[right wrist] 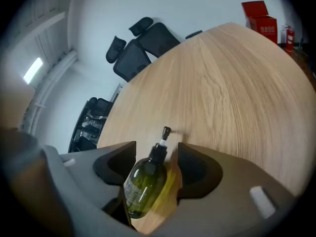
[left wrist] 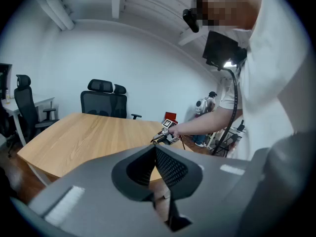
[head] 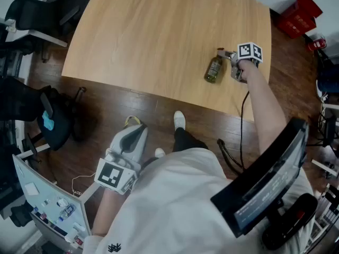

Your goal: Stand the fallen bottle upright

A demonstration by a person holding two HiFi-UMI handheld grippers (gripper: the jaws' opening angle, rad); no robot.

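A dark green pump bottle (head: 214, 69) lies on its side on the wooden table (head: 159, 41), near the right front edge, with its black pump head pointing to the far side. My right gripper (head: 228, 62) reaches in from the right and is open. In the right gripper view the bottle (right wrist: 145, 184) lies between the two jaws of that gripper (right wrist: 154, 154), nearer the left one, with a gap on the right. My left gripper (head: 131, 141) hangs low over the floor, away from the table. Seen in its own view, the left gripper (left wrist: 155, 152) is shut and holds nothing.
Black office chairs (left wrist: 104, 98) stand at the table's far side. Red boxes (head: 300, 14) and a fire extinguisher (head: 317, 43) sit on the floor at the right. A dark bag (head: 50, 121) lies on the floor left of my feet.
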